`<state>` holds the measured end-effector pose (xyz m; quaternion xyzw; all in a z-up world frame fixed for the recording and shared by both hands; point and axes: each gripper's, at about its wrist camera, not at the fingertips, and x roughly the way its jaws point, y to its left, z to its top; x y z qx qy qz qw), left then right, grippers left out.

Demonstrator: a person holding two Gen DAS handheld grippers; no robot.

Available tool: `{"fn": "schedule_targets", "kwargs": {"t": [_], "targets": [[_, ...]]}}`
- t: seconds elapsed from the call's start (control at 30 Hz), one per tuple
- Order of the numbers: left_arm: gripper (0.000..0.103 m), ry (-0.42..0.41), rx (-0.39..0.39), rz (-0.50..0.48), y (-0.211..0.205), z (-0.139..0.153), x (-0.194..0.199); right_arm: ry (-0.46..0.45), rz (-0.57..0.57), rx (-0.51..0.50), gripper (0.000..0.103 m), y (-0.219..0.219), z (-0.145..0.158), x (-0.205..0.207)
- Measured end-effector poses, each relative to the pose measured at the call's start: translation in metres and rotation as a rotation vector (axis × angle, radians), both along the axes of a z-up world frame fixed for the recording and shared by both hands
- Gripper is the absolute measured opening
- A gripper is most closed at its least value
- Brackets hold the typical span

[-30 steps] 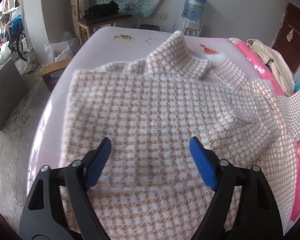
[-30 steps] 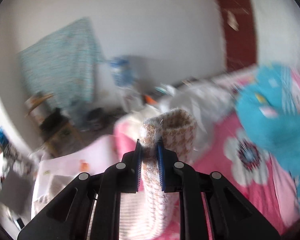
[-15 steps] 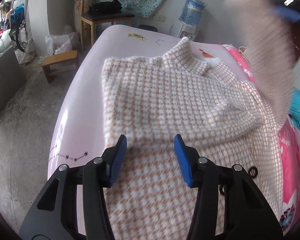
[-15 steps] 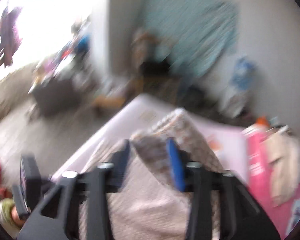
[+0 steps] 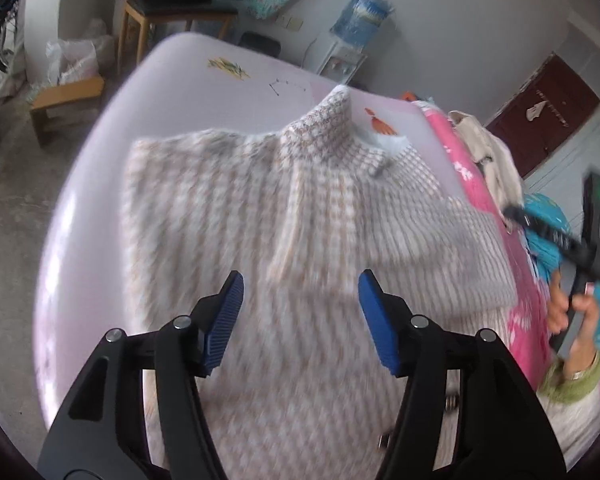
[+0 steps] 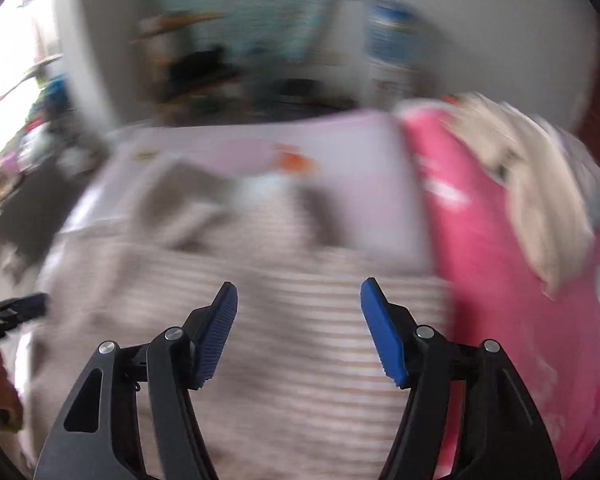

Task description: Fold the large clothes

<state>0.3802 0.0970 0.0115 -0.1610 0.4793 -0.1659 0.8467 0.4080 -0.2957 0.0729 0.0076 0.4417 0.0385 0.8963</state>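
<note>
One houndstooth sweater (image 5: 300, 216) spread flat on pale pink bedsheet (image 5: 100, 184), high collar toward far edge. Left gripper (image 5: 300, 304) above its lower body, jaws opening, nothing between. Right gripper (image 6: 299, 312) likewise opening, empty, over blurred knit. Left wrist view only: water dispenser (image 5: 342, 58), wooden chair (image 5: 168, 12), person's hand (image 5: 572, 312) on right gripper's handle.

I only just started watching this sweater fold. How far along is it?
Early. Done: the checked sweater lies on the pale sheet with one sleeve folded across its body. In hand: nothing; the left gripper and right gripper are both opening, empty. Left: probably folding the body itself.
</note>
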Motion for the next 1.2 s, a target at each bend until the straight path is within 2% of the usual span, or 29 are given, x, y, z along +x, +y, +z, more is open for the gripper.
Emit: {"fn": "schedule_targets", "kwargs": {"t": [0.07,0.13,0.2,0.27,0.3,0.33,0.4,0.47,0.53,0.6,0.67,0.73,0.8,0.9,0.97,1.0,1.13,1.17,1.2], "targets": [[0.057,0.029,0.034,0.001,-0.013,-0.008,0.023,0.029,-0.088,0.026,0.063,-0.040,-0.016,0.003],[0.053,0.061,0.111,0.009,-0.027,-0.016,0.041,0.049,-0.146,0.059,0.063,-0.068,-0.032,0.000],[0.031,0.081,0.177,0.014,-0.040,-0.022,0.049,0.062,-0.161,0.078,0.063,-0.076,-0.044,-0.004],[0.015,0.058,0.202,-0.005,-0.049,-0.022,0.046,0.065,-0.159,0.092,0.063,-0.083,-0.052,-0.009],[0.007,0.034,0.248,-0.001,-0.054,-0.019,0.043,0.063,-0.155,0.099,0.063,-0.086,-0.055,-0.010],[0.006,0.001,0.287,-0.009,-0.059,-0.013,0.039,0.055,-0.151,0.102,0.063,-0.088,-0.056,-0.011],[0.005,-0.051,0.290,-0.006,-0.060,0.004,0.029,0.038,-0.148,0.097,0.063,-0.090,-0.054,-0.011],[0.005,-0.142,0.218,-0.002,-0.051,0.036,0.010,0.014,-0.136,0.105,0.063,-0.088,-0.045,-0.014],[0.005,-0.240,0.220,0.042,-0.038,0.063,-0.012,-0.005,-0.108,0.123,0.063,-0.083,-0.039,-0.015],[0.005,-0.281,0.246,0.102,-0.024,0.071,-0.025,-0.027,-0.076,0.122,0.063,-0.074,-0.035,-0.015],[0.005,-0.224,0.251,0.142,-0.004,0.053,-0.025,-0.043,-0.048,0.121,0.063,-0.066,-0.033,-0.014],[0.005,-0.094,0.205,0.154,0.013,0.021,-0.017,-0.032,-0.023,0.108,0.063,-0.056,-0.037,-0.008],[0.004,-0.032,0.180,0.181,0.027,-0.002,-0.018,-0.014,-0.019,0.098,0.063,-0.051,-0.042,-0.002],[0.002,-0.049,0.175,0.203,0.039,-0.010,-0.024,0.024,-0.043,0.118,0.062,-0.053,-0.052,0.015],[0.000,-0.066,0.173,0.211,0.046,-0.009,-0.024,0.044,-0.037,0.148,0.037,-0.055,-0.057,0.025],[0.000,-0.071,0.167,0.214,0.046,-0.009,-0.024,0.050,-0.022,0.156,0.020,-0.053,-0.059,0.027],[0.000,-0.079,0.109,0.196,0.055,0.000,-0.024,0.019,-0.010,0.108,0.020,-0.042,-0.056,0.026],[0.004,-0.078,0.088,0.184,0.055,0.002,-0.022,0.018,-0.011,0.105,0.020,-0.042,-0.057,0.026],[0.018,-0.075,0.079,0.178,0.056,0.003,-0.021,0.019,-0.012,0.103,0.020,-0.042,-0.058,0.026]]}}
